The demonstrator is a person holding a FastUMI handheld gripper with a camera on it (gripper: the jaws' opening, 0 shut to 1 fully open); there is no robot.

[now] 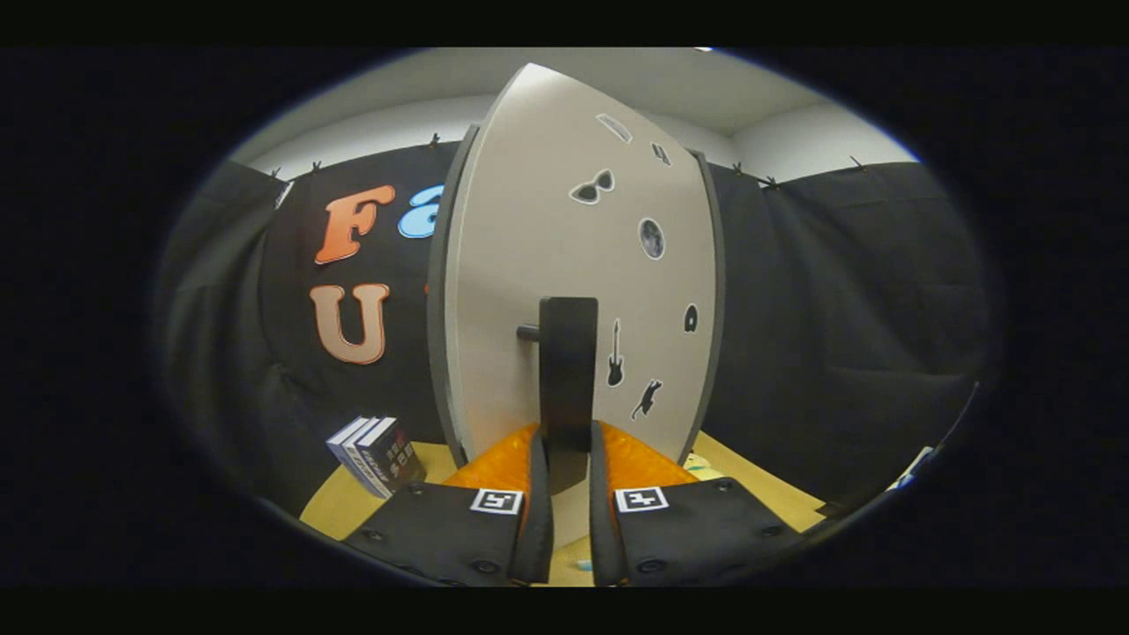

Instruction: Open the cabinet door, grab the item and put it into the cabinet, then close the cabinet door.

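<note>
The hand-held gripper [569, 459] pinches the door handle [567, 379] between its fingers; pulling off-axis could slip it free, leaving the cabinet door [529, 265] unmoved.

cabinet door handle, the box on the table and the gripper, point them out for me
cabinet door handle [567, 353]: gripper view, on the upright bar's face, above the fingers closed on it.
box [381, 454]: gripper view, on its front face, beside the door.
gripper [570, 459]: gripper view, midway between the fingertips, at the handle's lower end.
</note>
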